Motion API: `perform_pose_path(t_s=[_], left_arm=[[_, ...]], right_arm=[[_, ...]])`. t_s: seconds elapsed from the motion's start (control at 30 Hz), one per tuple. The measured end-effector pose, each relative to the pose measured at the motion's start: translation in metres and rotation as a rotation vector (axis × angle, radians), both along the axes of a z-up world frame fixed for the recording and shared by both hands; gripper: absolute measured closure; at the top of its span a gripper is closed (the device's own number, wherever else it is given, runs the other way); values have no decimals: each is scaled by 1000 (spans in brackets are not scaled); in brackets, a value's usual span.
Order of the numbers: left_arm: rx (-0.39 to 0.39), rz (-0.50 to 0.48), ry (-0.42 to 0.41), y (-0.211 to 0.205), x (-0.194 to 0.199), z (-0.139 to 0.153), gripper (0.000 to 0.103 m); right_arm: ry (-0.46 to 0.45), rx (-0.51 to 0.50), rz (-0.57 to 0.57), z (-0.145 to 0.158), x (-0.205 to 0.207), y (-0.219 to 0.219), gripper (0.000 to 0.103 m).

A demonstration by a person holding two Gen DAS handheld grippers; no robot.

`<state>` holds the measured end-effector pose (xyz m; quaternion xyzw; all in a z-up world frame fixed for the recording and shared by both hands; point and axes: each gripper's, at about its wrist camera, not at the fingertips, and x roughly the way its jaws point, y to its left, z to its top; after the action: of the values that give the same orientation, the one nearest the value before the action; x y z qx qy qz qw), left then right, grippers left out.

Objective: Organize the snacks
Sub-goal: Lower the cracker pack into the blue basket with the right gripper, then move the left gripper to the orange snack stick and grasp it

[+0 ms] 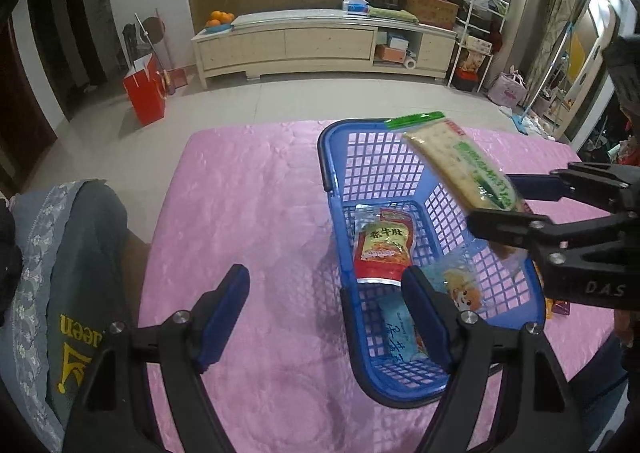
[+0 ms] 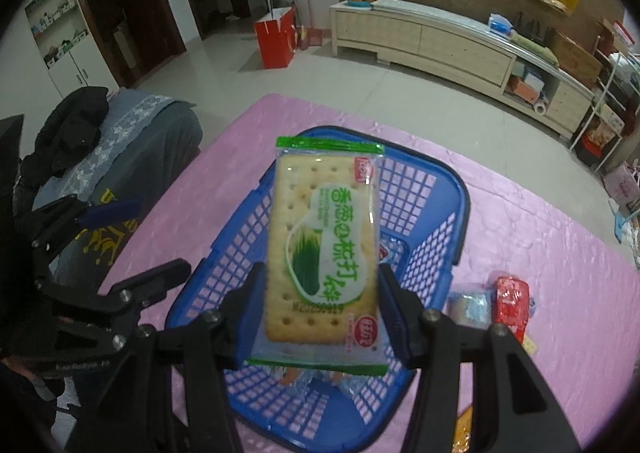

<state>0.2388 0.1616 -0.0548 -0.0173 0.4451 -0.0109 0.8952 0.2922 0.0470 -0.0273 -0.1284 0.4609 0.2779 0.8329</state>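
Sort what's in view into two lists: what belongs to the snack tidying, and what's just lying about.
Part of the job: cracker packet gripped in the right tongs; blue basket; red snack packet and light blue packet inside it; loose snacks on the pink cloth.

Lying about: oranges, red bag, TV cabinet.

The basket (image 1: 404, 177) sits on the tablecloth-covered table (image 1: 248, 205), toward its right side in the left wrist view. Inside it lie three packets: a sauce-style pouch (image 1: 383, 247) on the floor of the basket, a cartoon-printed packet (image 1: 460, 285) to its right, and another packet (image 1: 396, 333) nearer the camera. Above the basket, the cracker packet (image 2: 324, 249) is clamped between the pads of the right gripper (image 2: 320, 313). The left gripper (image 1: 324, 317) hangs over the basket's left edge, nothing between its fingers. Right of the basket, on the table, lie two small packets (image 2: 492, 305) side by side.
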Motion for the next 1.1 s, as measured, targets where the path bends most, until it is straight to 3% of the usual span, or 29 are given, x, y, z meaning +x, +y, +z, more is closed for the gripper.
perform_pose_path(t_s=[0.1,0.17,0.6,0.87,1.1], left_arm=[[-4,6,3,1,8,-2,26],[-9,6,11,0,11,-4,26],[-5,-29,-19,-25,-10,11,26],[5,-94,-69,-67,-31,38,26],[4,-169,-116,-117,-41,50,26]], right_arm=[[-12,-28,-33,-9,9,6,41],[11,-88,-38,-20,14,9,18],[-25,-49,-65,12,-15,-35,18],[-76,-12,-90,46,-44,-83,18],[-108,-18,-166,56,-65,-135,18]])
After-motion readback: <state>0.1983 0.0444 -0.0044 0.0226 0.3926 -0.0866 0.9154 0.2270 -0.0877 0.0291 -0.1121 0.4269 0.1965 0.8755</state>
